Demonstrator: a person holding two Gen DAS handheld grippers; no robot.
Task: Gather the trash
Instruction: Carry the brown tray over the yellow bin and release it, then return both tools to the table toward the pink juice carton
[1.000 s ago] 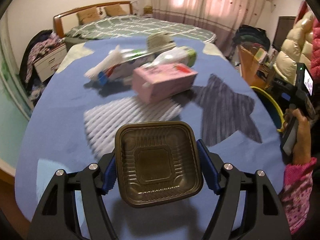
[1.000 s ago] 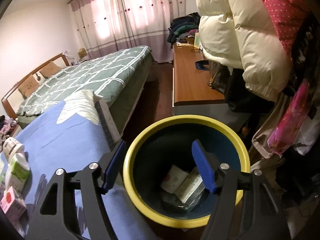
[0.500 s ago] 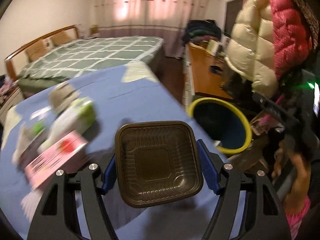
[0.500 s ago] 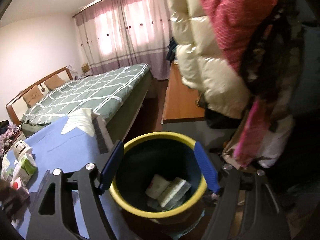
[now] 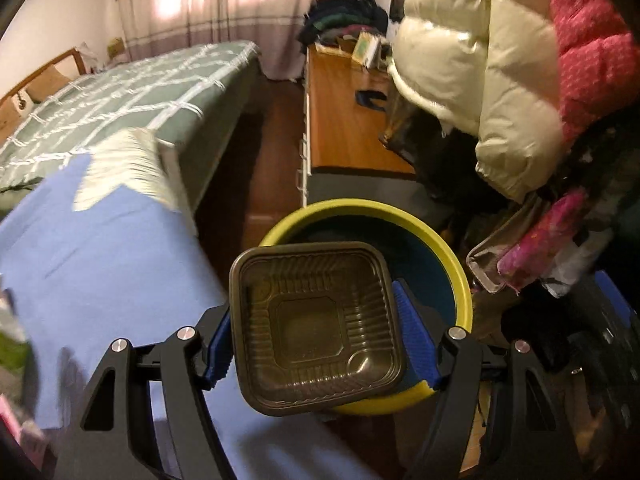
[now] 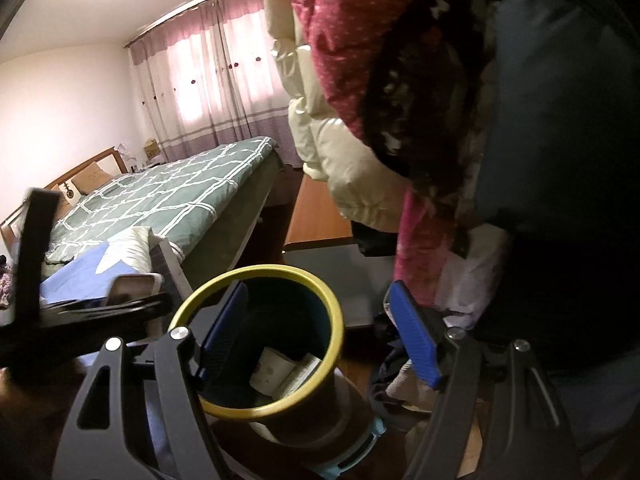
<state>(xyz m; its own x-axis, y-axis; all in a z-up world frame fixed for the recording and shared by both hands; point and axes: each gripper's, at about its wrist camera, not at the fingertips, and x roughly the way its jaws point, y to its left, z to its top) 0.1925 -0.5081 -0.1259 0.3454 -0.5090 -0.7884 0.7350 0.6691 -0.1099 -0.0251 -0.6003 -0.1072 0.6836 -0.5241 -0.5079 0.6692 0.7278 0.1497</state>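
Note:
A brown ribbed plastic tray (image 5: 308, 280) sits between the blue pads (image 5: 412, 332) of my left gripper (image 5: 316, 332), which is shut on it. The tray hangs over the near rim of a yellow-rimmed dark bin (image 5: 444, 248) on the floor beside the blue-covered surface (image 5: 100, 260). In the right wrist view the same bin (image 6: 280, 270) holds a white cup and papers (image 6: 276, 368). My right gripper (image 6: 316, 296) is open and empty, above and in front of the bin. The left gripper's black frame (image 6: 80, 308) shows at the left edge of that view.
A bed with a green checked cover (image 5: 120, 92) lies beyond the blue surface. A wooden desk (image 5: 344, 120) stands behind the bin. Cream (image 5: 480, 60) and red padded jackets (image 5: 592, 52) hang close on the right, with a pink bag (image 5: 540, 240) below them.
My left gripper swung right with the tray, from over the blue cloth and its litter to the bin's rim. The right gripper drew back and up from the bin, staying open.

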